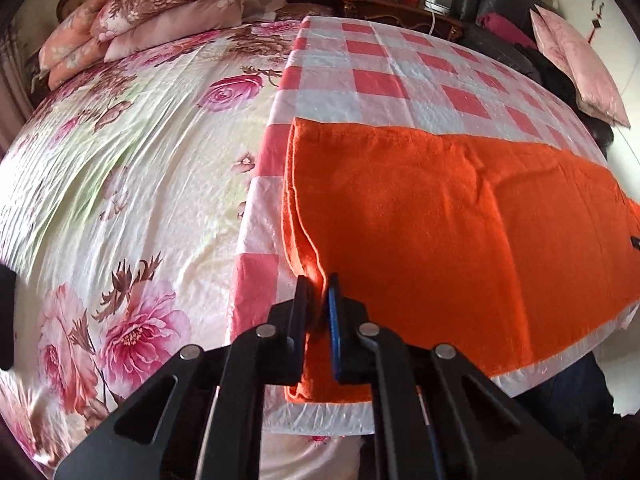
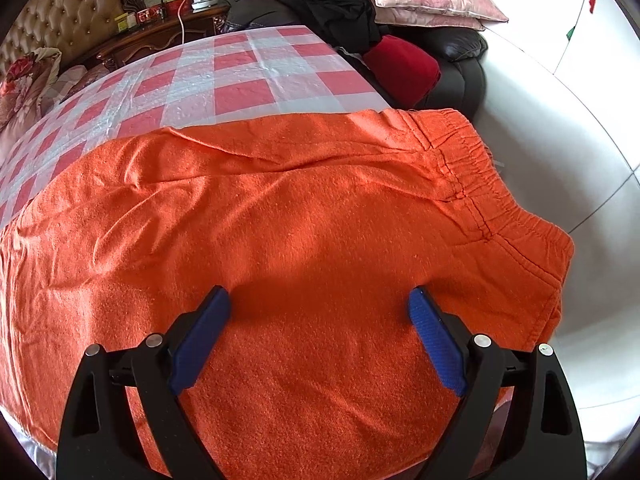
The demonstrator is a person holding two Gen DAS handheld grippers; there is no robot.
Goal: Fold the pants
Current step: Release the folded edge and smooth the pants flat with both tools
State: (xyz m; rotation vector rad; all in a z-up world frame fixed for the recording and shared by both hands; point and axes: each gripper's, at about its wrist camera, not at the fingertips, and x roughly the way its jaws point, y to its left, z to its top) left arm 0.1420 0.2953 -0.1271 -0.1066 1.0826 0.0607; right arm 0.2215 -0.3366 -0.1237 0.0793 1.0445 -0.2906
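Note:
Orange fleece pants (image 1: 440,216) lie flat on a red and white checked cloth (image 1: 360,76) spread over the bed. In the left wrist view my left gripper (image 1: 319,284) is shut on the pants' leg-end hem at their near left corner, with a fold of orange fabric pinched between its pads. In the right wrist view the pants (image 2: 280,208) fill the picture, their elastic waistband (image 2: 492,184) at the right near the bed's edge. My right gripper (image 2: 320,300) hovers over the seat area, open, its blue pads (image 2: 436,340) wide apart with nothing gripped.
A floral bedsheet (image 1: 132,168) covers the bed's left part, with stacked floral pillows (image 1: 160,12) at the head. A dark wooden nightstand (image 1: 400,8) and a black leather sofa (image 2: 452,64) with cushions and dark clothes stand beyond. White tiled floor (image 2: 580,128) lies to the right.

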